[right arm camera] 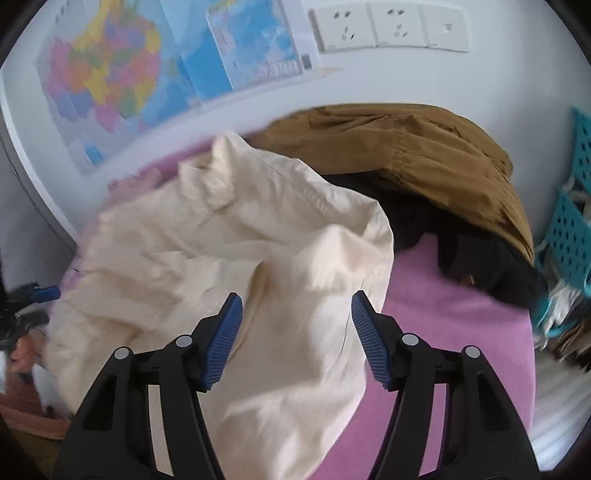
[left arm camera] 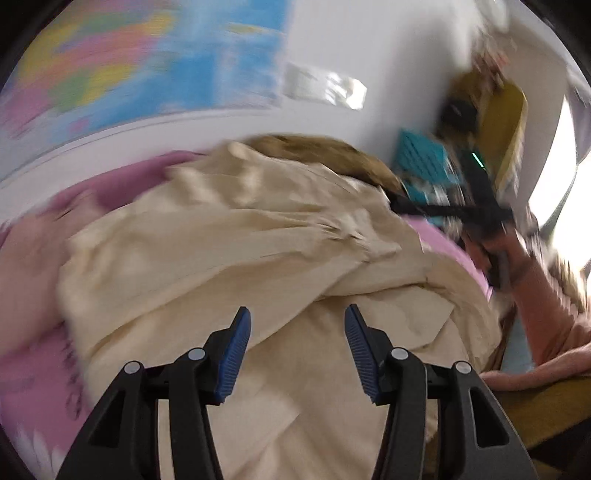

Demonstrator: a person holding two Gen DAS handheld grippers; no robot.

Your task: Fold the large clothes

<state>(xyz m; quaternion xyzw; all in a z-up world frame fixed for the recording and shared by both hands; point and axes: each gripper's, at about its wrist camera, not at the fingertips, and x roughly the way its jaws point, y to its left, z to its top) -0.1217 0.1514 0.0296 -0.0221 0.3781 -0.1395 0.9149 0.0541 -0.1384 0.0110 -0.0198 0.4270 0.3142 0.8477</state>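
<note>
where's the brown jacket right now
In the right wrist view the brown jacket lies at the back right, behind the cream garment, on a black garment, near the wall.

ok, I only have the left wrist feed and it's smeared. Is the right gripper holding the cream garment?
Observer: No. In the right wrist view the right gripper is open above the cream garment, with nothing pinched.
Operator: What's that brown lump behind it?
Observer: A brown garment, bunched near the wall, with a black garment half under it.
Operator: Is that pile touching the cream one?
Observer: The black one runs behind the cream edge; contact I cannot tell. To their right, bare pink sheet shows.
Operator: Anything on the wall?
Observer: White wall sockets in a row beside the map.
</note>
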